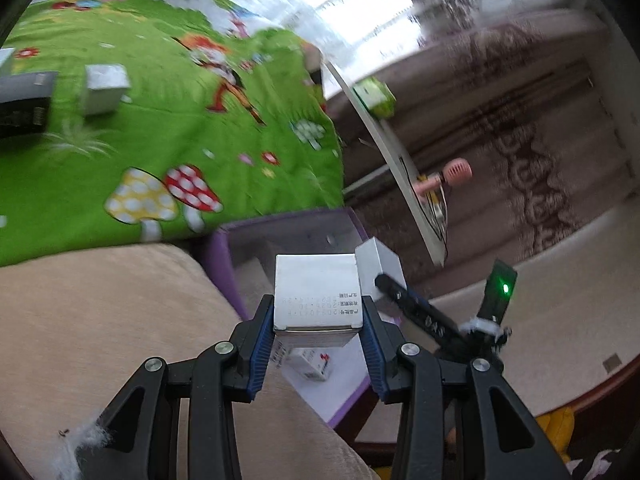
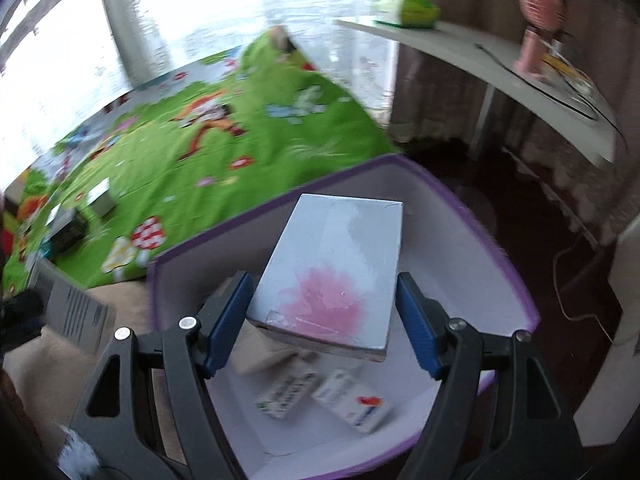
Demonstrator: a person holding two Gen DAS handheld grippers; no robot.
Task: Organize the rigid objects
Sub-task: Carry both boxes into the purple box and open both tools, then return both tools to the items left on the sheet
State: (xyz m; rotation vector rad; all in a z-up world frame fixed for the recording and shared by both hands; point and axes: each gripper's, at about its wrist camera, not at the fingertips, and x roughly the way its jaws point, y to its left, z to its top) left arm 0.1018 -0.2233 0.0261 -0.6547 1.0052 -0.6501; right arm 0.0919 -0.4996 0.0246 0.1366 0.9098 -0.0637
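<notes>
My left gripper [image 1: 318, 320] is shut on a silver box [image 1: 316, 292] with printed dates, held above the near edge of a purple-rimmed bin [image 1: 236, 276]. In the right wrist view my right gripper [image 2: 326, 312] holds a white box with a pink blot [image 2: 332, 272] between its blue pads, over the same bin [image 2: 480, 256]. Two small white cartons [image 2: 348, 400] lie on the bin floor. The right gripper and its box also show in the left wrist view [image 1: 378, 268].
A green cartoon play mat [image 1: 160, 128] lies beyond the bin, with a silver box [image 1: 104, 88] and a dark box [image 1: 24, 104] on it. A white shelf [image 2: 500, 68] carries a pink fan [image 2: 536, 28] and a green pack [image 2: 408, 10]. Beige cushion [image 1: 100, 320] near left.
</notes>
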